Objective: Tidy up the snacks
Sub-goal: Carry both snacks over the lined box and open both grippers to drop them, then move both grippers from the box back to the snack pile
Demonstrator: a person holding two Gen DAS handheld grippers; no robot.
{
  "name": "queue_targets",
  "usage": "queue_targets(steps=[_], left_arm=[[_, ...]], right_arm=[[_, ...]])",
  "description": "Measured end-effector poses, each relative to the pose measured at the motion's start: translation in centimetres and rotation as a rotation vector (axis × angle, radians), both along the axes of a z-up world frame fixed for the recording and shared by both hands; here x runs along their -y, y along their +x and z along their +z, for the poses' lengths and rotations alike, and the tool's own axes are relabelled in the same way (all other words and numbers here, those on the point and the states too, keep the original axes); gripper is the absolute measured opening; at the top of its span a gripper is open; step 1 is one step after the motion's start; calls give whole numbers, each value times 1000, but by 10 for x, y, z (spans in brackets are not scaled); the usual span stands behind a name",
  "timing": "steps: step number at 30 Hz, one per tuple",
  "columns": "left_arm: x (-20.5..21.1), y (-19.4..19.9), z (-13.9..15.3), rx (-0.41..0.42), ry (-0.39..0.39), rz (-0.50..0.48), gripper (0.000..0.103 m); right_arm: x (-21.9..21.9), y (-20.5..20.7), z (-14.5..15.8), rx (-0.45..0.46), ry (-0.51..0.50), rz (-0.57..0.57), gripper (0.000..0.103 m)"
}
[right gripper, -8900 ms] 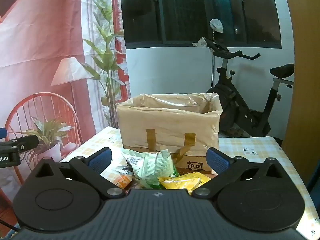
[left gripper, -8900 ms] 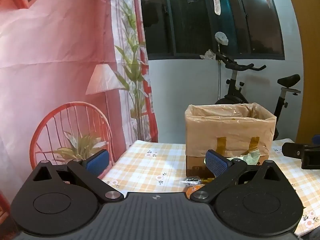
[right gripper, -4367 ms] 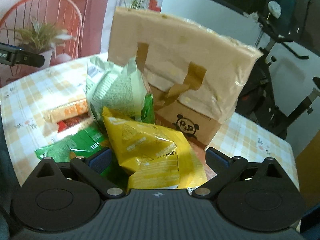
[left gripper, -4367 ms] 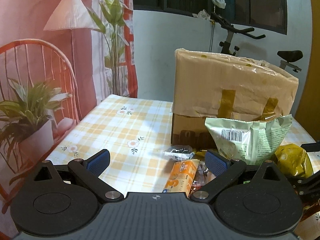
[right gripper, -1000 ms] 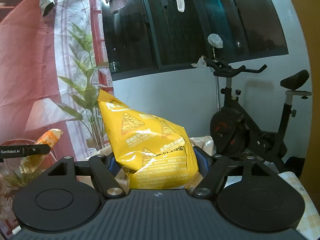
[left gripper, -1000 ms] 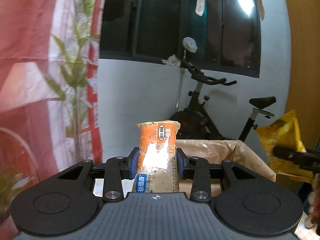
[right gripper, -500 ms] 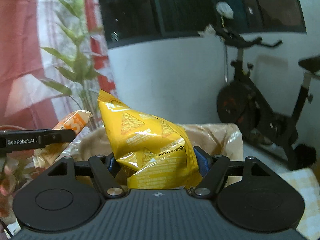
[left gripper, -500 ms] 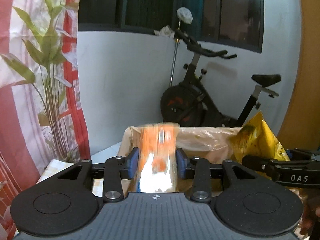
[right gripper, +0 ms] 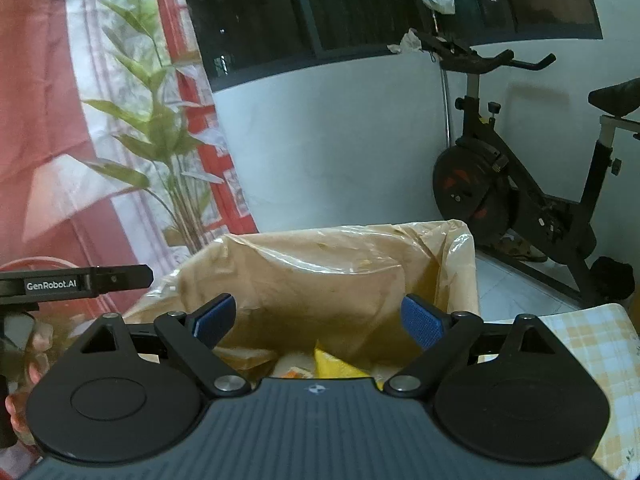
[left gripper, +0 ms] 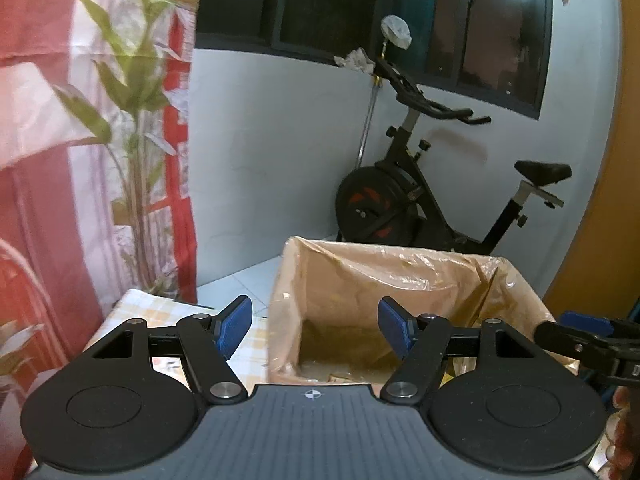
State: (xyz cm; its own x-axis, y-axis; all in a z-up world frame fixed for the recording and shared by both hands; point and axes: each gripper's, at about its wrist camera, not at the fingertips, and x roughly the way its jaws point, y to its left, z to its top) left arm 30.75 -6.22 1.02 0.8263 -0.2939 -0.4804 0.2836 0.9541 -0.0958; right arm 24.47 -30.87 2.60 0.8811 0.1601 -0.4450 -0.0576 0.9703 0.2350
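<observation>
- Dark window panes and a pale wall close off the room behind the table, with an exercise bike against that wall.
- My left gripper hangs over the near left corner of the lined cardboard box; its jaws have just been opening and nothing sits between the blue pads.
- My right gripper hovers over the same box toward its right side, jaws also just opened wide and empty, so I judge both snacks are released into the box.
- A yellow snack bag lies down inside the box, just below my right gripper; beside it an orange scrap shows, which may be the other packet, though I cannot tell.
- Plastic lining folds over the rim, which I think keeps the box clean inside.
- Beyond the box, the checked tablecloth reaches the right edge of the table, and a leafy plant stands by the red curtain.
</observation>
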Motion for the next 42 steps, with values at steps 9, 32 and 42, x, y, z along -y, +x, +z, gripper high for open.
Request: queue_targets(steps=[9,32,42], left_arm=[[-37,-52,8,9,-8,48,80],[-20,-113,-127,-207,-117,-56,84],[-30,-110,-133,-216,-162,-3,84]], right_arm=[[-6,-60,16,51,15,6,92],[-34,-126,-92,-124,-166,160,92],[-41,-129,-87,-65,-193,216,92]])
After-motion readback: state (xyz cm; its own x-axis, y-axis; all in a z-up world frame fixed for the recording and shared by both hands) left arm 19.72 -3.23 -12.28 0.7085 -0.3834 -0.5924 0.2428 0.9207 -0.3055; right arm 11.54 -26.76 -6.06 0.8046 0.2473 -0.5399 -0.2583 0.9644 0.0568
